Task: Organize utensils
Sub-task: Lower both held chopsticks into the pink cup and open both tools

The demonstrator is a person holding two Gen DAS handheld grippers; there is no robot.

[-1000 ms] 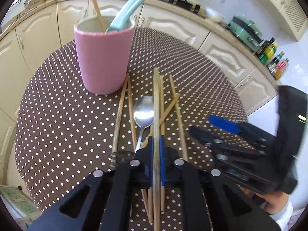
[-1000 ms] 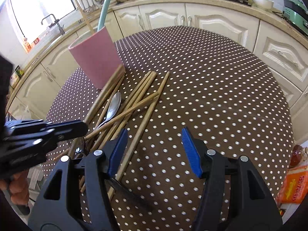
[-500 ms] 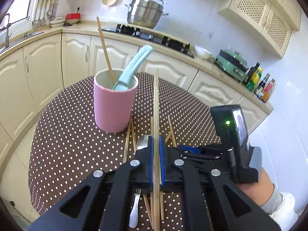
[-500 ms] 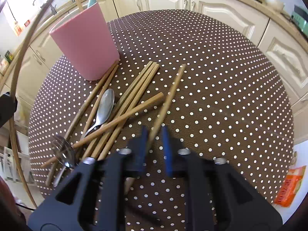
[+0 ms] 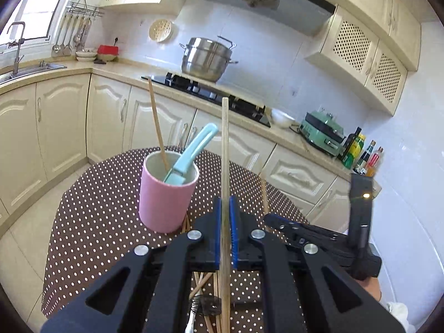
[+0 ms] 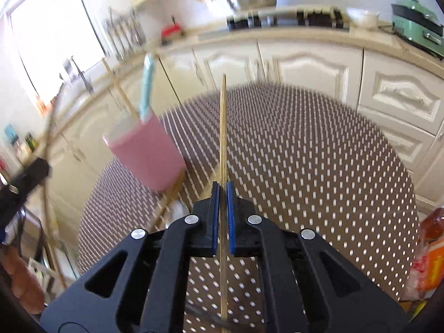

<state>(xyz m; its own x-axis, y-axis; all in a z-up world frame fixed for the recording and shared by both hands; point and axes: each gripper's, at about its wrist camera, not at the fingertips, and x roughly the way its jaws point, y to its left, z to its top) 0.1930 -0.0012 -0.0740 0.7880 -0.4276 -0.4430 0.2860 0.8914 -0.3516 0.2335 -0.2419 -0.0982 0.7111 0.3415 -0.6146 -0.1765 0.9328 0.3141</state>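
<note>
A pink cup (image 5: 166,194) stands on the dotted round table (image 5: 91,222) and holds one chopstick (image 5: 156,122) and a teal-handled utensil (image 5: 191,152). My left gripper (image 5: 225,222) is shut on a wooden chopstick (image 5: 224,149) that points up, raised above the table to the right of the cup. My right gripper (image 6: 222,205) is shut on another chopstick (image 6: 222,127), lifted off the table; that view is blurred, with the cup (image 6: 144,155) to its left. More chopsticks (image 5: 205,283) and a whisk-like utensil (image 5: 199,305) lie under the left gripper.
Kitchen cabinets (image 5: 55,127) and a counter ring the table. A steel pot (image 5: 208,58) sits on the stove, a green appliance (image 5: 323,136) and bottles (image 5: 360,152) to the right. An orange packet (image 6: 433,258) is beyond the table's right edge.
My left gripper has lifted its chopstick higher and tilted up. My right gripper, shut on a chopstick lying on the table half a second ago, has raised it off the table.
</note>
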